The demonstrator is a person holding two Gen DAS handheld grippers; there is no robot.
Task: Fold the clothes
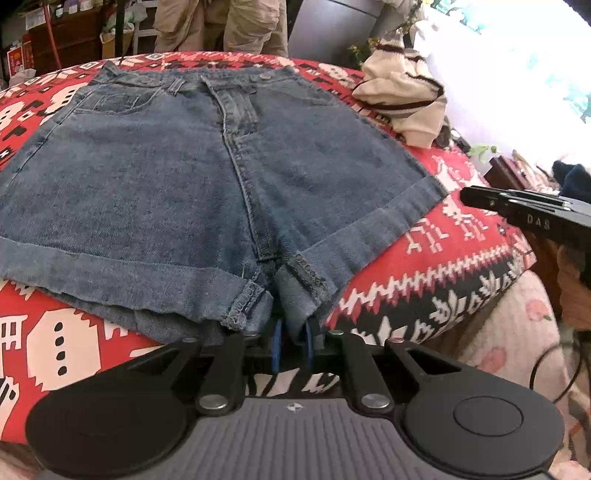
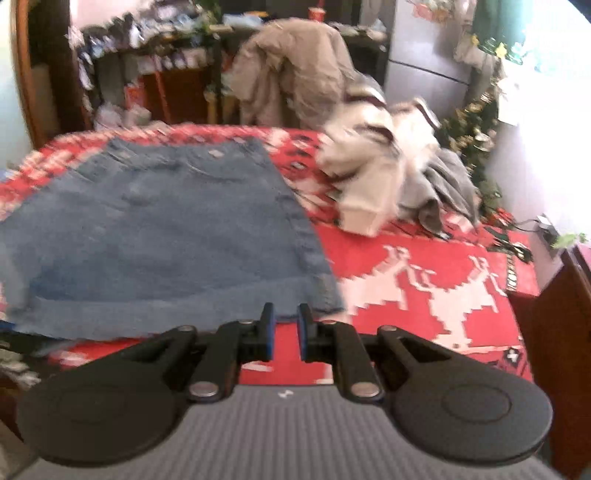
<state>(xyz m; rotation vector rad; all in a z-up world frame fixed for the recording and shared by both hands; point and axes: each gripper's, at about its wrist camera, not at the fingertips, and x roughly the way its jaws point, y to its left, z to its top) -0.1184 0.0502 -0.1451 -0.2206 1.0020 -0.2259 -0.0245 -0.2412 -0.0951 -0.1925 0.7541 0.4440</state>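
Blue denim shorts (image 1: 184, 177) lie flat on a red patterned blanket (image 1: 461, 240), waistband far, cuffed hems near. My left gripper (image 1: 292, 341) is shut on the denim at the crotch, where the two leg hems meet; cloth fills the gap between its blue pads. In the blurred right wrist view the shorts (image 2: 166, 240) spread to the left. My right gripper (image 2: 284, 328) sits at their near right hem corner, open by a narrow gap, with only red blanket (image 2: 424, 288) showing between the pads. From the left wrist view the right gripper (image 1: 466, 197) hovers right of the shorts.
A cream striped sweater (image 1: 402, 99) (image 2: 369, 173) is heaped at the far right, with a grey garment (image 2: 443, 184) beside it. A person in beige trousers (image 1: 221, 26) stands beyond the far edge. A wooden cabinet (image 2: 561, 332) flanks the right side.
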